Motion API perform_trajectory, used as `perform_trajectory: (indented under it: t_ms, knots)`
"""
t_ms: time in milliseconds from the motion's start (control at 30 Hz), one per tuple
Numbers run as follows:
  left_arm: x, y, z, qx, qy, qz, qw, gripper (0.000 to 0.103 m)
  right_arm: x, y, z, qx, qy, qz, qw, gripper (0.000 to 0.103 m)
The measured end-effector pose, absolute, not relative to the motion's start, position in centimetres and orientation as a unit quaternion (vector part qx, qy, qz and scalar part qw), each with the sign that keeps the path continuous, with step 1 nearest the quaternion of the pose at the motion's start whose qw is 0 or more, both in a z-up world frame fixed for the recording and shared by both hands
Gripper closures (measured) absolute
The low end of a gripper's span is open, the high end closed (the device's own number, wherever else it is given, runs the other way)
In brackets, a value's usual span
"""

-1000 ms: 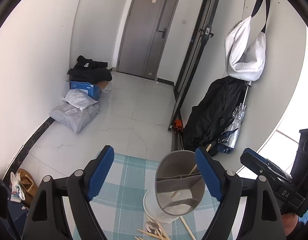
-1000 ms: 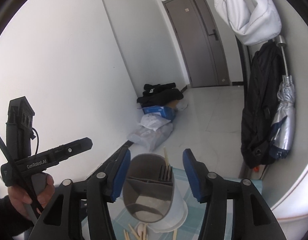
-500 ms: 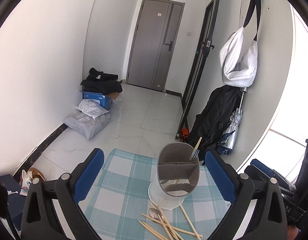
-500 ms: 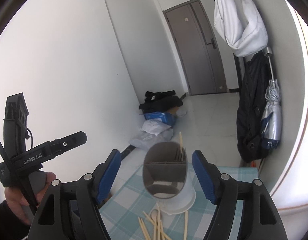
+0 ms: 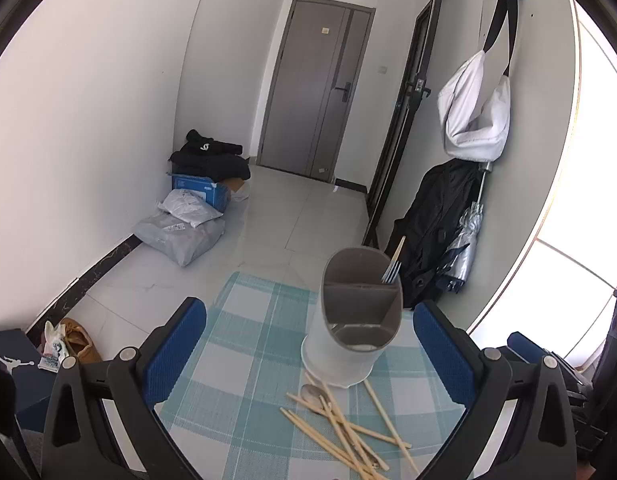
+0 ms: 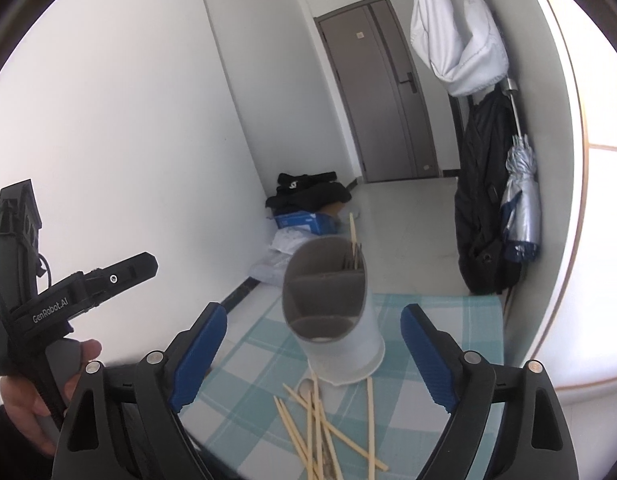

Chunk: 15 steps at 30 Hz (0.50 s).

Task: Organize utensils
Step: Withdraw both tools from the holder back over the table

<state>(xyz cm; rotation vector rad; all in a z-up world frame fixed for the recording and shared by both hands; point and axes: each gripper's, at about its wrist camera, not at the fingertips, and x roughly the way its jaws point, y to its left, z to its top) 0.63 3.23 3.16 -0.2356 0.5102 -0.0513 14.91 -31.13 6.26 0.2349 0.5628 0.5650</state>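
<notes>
Checked cloth on the desk [image 5: 252, 344] — both grippers drawn back from the utensil holder.

Compared with a second ago, when the holder [image 5: 358, 312] sat close between the blue pads, both cameras are now seen pulled away and higher, so the loose chopsticks [image 5: 348, 428] and a spoon [image 5: 314, 392] in front of it are exposed; a fork [image 5: 390, 272] and one chopstick already stand in the far compartment. The left gripper [image 5: 308, 344] is spread wide and holds nothing — likewise the right gripper [image 6: 314, 340]. A next pick from the pile is judged likely.
</notes>
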Motion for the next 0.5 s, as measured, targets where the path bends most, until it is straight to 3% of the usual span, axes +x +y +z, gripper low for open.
perform_trajectory:
  t_ms: [500]
  knots:
    - [1.3,3.3,-4.8,-0.111,0.329,-0.009,0.938,0.001,14.5,-29.8,-0.9,0.067,0.356,0.247,0.899,0.014]
